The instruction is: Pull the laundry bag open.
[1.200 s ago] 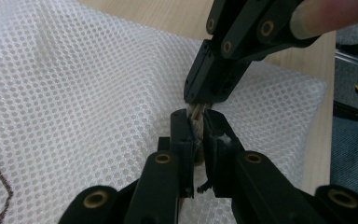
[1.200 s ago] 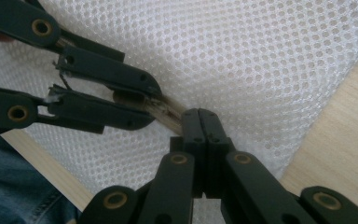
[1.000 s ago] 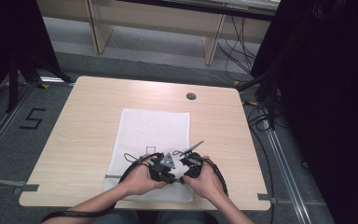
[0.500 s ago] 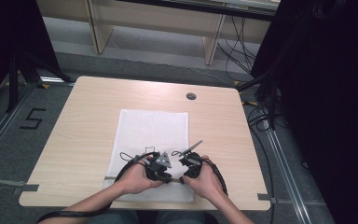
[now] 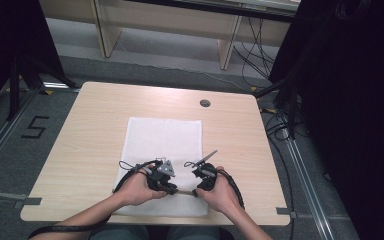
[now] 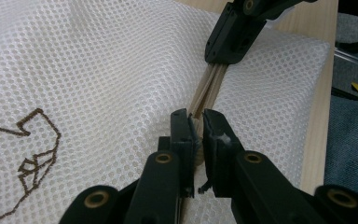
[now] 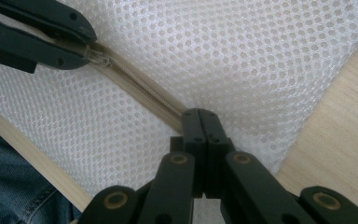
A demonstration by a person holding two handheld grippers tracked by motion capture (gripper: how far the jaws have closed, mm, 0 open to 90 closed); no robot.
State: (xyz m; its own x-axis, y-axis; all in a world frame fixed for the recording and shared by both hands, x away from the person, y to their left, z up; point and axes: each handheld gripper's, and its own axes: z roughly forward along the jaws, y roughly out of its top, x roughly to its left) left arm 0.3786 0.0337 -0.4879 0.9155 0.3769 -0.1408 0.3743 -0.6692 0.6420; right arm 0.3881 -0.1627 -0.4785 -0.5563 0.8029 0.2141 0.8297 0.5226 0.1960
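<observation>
On the wooden tabletop (image 5: pixel 85 130) lies a white mesh bag (image 5: pixel 162 140), its near edge toward the person. At the bag's near edge, left of the zipper's middle, the left hand-held gripper (image 6: pixel 195 126) is clamped on the zipper pull (image 6: pixel 196 125), jaws pressed against it from both sides. Along that same edge runs the beige zipper (image 7: pixel 140 91), stretched taut between the two tools. Right of the pull, nearer the bag's corner, the right hand-held gripper (image 7: pixel 201 119) has its jaws closed tight, pinching the zipper tape and mesh. A brown outline drawing (image 6: pixel 32 144) marks the mesh left of the zipper in the left gripper view.
</observation>
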